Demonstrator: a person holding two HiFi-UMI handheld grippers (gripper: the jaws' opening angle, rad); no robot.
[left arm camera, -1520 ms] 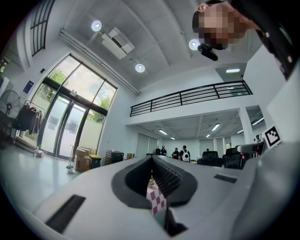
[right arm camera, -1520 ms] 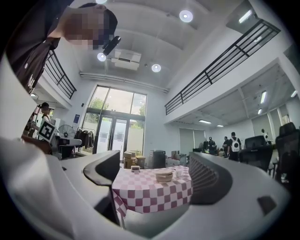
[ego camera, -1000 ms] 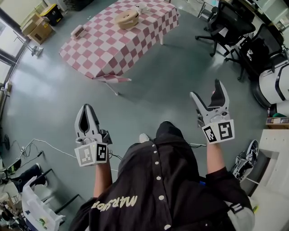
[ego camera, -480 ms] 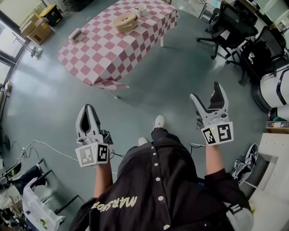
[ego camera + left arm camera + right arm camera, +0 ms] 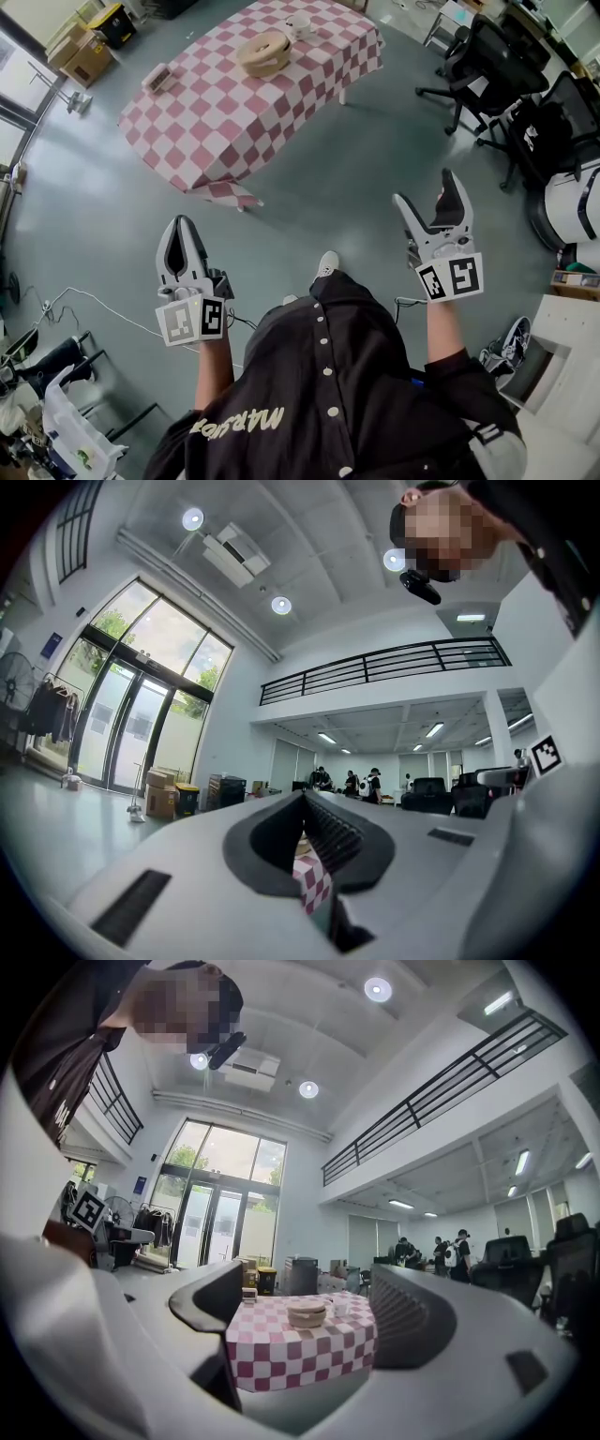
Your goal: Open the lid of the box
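Note:
A round tan box [image 5: 263, 52] with its lid on stands on a table with a pink-and-white checked cloth [image 5: 234, 103], far ahead across the floor. In the right gripper view the round box [image 5: 307, 1313] shows small on the checked table [image 5: 300, 1354], framed between the jaws. My left gripper [image 5: 181, 225] is held at waist height with its jaws together and nothing in them; in its own view the left gripper [image 5: 305, 803] shows only a sliver of checked cloth [image 5: 310, 883]. My right gripper [image 5: 429, 192] stands open and empty, far from the box.
A white cup-like thing [image 5: 298, 23] and a small box [image 5: 157, 77] also sit on the table. Black office chairs [image 5: 492, 56] stand at the right, cardboard boxes [image 5: 82, 58] at the far left. Cables [image 5: 75, 305] lie on the floor. Several people [image 5: 441, 1251] stand in the distance.
The person has stepped forward, so the table has shifted slightly in the head view. Both grippers keep the same pose, left shut and right open.

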